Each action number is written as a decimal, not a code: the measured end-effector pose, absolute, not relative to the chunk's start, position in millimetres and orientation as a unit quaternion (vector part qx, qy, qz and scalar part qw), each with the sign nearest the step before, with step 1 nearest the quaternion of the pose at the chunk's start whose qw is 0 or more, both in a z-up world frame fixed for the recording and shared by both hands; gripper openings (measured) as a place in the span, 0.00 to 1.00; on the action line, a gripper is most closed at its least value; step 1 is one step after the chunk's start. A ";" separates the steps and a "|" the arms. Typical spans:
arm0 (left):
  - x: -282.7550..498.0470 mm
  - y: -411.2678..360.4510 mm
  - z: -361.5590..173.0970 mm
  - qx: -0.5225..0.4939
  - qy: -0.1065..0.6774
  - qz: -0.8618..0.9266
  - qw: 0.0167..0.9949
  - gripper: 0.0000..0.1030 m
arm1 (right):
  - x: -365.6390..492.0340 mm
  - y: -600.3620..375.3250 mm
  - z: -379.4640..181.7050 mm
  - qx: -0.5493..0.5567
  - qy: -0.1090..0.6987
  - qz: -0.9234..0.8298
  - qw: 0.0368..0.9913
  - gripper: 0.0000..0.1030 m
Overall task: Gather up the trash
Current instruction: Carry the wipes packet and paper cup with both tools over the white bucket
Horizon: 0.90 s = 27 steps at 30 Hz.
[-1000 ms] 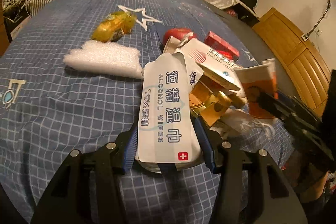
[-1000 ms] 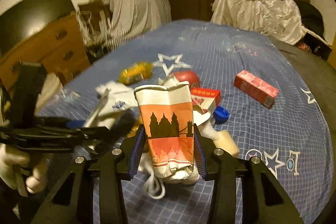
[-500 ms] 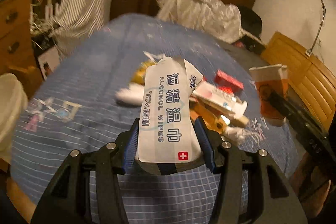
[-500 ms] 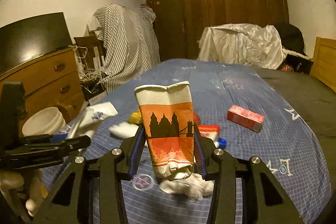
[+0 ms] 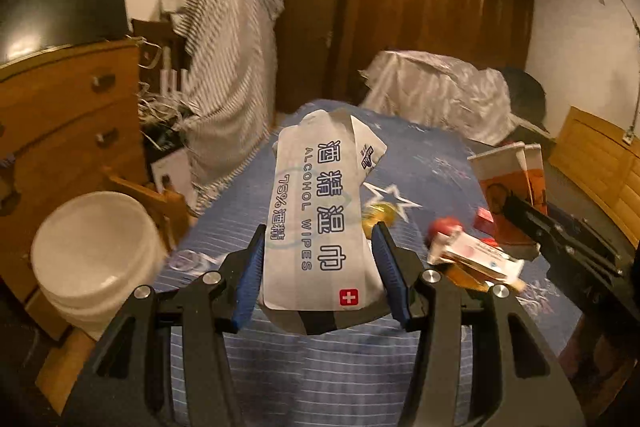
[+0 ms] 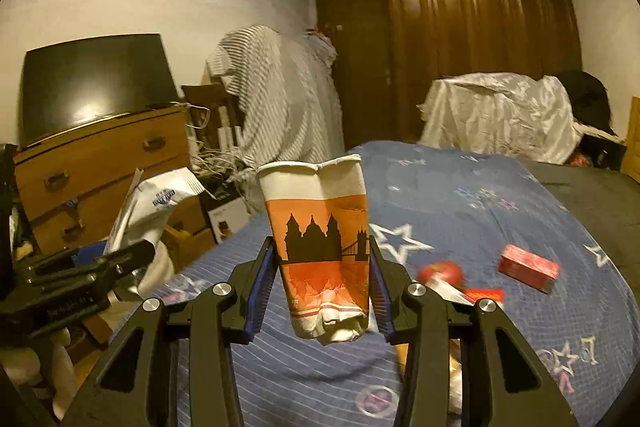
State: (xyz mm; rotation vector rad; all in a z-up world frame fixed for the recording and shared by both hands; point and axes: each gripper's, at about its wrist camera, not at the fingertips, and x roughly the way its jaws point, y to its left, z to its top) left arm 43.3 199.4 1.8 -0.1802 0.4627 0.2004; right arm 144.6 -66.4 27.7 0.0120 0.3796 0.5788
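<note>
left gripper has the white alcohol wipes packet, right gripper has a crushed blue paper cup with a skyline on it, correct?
Nearly. The crushed paper cup in the right gripper is orange and white with a black skyline, not blue, as the right wrist view shows. The left gripper does hold the white alcohol wipes packet.

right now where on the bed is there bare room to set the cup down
Bare blue bedspread runs from the white star print back toward the silver cover; more lies right of the red box. It is crowded just right of the right gripper, which holds the paper cup: a red round item and packets pile there.
</note>
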 end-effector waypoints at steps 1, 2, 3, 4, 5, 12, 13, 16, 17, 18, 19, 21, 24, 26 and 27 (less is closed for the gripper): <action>42.4 202.3 4.4 -0.088 0.227 0.103 0.964 0.49 | 144.4 -57.3 32.4 0.005 0.184 0.289 0.940 0.43; 40.6 208.2 7.1 -0.089 0.224 0.109 0.964 0.49 | 143.8 -47.9 36.7 0.004 0.181 0.293 0.939 0.43; 38.2 214.8 10.1 -0.089 0.221 0.117 0.964 0.49 | 143.9 -37.0 41.4 0.004 0.179 0.300 0.937 0.44; 33.5 219.0 11.9 -0.089 0.218 0.125 0.964 0.49 | 143.7 -28.7 44.9 0.004 0.177 0.304 0.936 0.44; 31.0 225.9 14.1 -0.090 0.216 0.134 0.963 0.49 | 143.0 -20.6 47.8 0.004 0.176 0.309 0.935 0.44; 14.8 271.1 28.6 -0.091 0.198 0.195 0.956 0.49 | 140.2 63.7 72.2 -0.003 0.171 0.352 0.920 0.44; 12.0 277.5 31.0 -0.090 0.195 0.202 0.955 0.49 | 138.8 73.6 74.9 -0.004 0.170 0.356 0.919 0.44; 5.3 295.8 36.5 -0.089 0.190 0.223 0.952 0.49 | 136.4 112.0 84.9 -0.010 0.169 0.372 0.913 0.44; 3.5 303.0 37.9 -0.089 0.190 0.230 0.950 0.49 | 136.4 122.8 87.6 -0.012 0.169 0.377 0.910 0.44; 0.6 306.6 38.7 -0.089 0.190 0.234 0.949 0.49 | 136.2 135.2 90.6 -0.015 0.169 0.383 0.908 0.44; -1.3 313.6 39.5 -0.089 0.191 0.241 0.947 0.49 | 134.4 145.9 92.4 -0.017 0.169 0.387 0.906 0.44; -5.9 324.3 40.6 -0.090 0.192 0.252 0.944 0.49 | 136.5 166.2 97.6 -0.023 0.171 0.395 0.902 0.44; -10.6 346.1 39.6 -0.099 0.200 0.265 0.938 0.49 | 138.5 203.4 106.5 -0.030 0.179 0.413 0.892 0.44; -9.4 361.2 38.4 -0.105 0.204 0.270 0.935 0.49 | 139.4 222.2 109.6 -0.035 0.186 0.424 0.886 0.44; -9.5 365.4 36.7 -0.109 0.208 0.272 0.933 0.49 | 140.0 233.6 110.5 -0.039 0.190 0.431 0.881 0.44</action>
